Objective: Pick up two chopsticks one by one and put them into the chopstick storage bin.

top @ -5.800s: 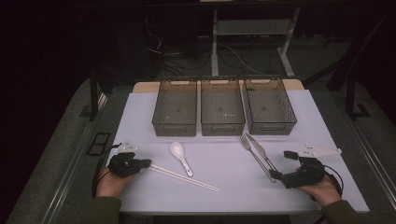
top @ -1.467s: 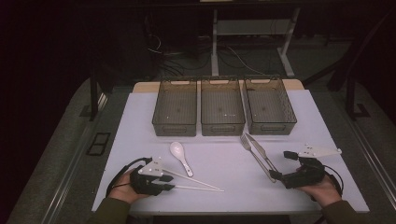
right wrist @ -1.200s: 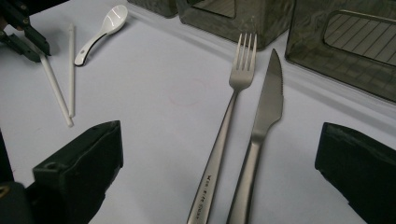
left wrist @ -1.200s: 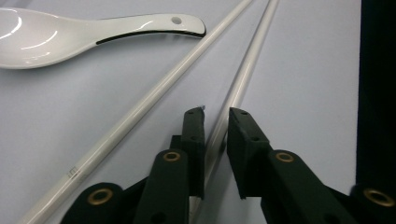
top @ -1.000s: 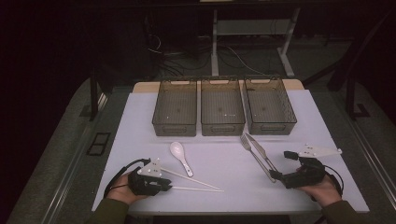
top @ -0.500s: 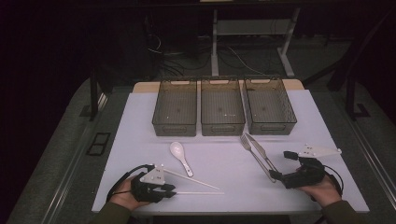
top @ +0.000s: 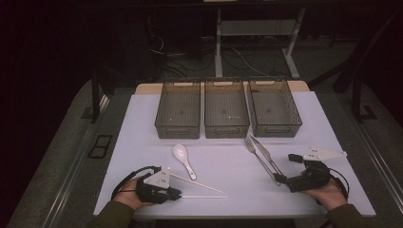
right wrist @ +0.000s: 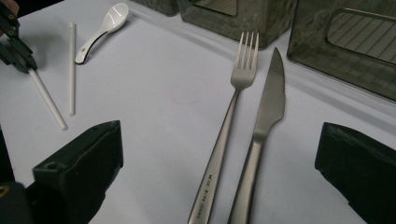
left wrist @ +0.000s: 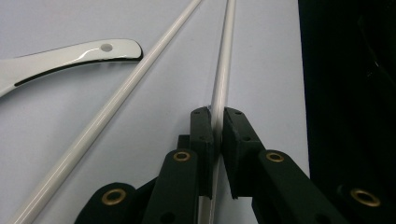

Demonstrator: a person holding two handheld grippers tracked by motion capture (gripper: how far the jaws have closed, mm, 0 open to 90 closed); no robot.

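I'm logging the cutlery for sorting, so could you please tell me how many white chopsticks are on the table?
2. One chopstick is pinched between the left gripper's jaws near the table's front edge. The other chopstick lies loose beside it, angled toward the white spoon.

Two white chopsticks [left wrist: 223,70] [left wrist: 112,105] and a glossy white spoon [top: 183,157] lie on a pale lavender-white table [top: 228,171]; the fork [right wrist: 229,116] and knife [right wrist: 264,121] are silver, the three bins [top: 226,109] smoky grey, both grippers' jaws black.
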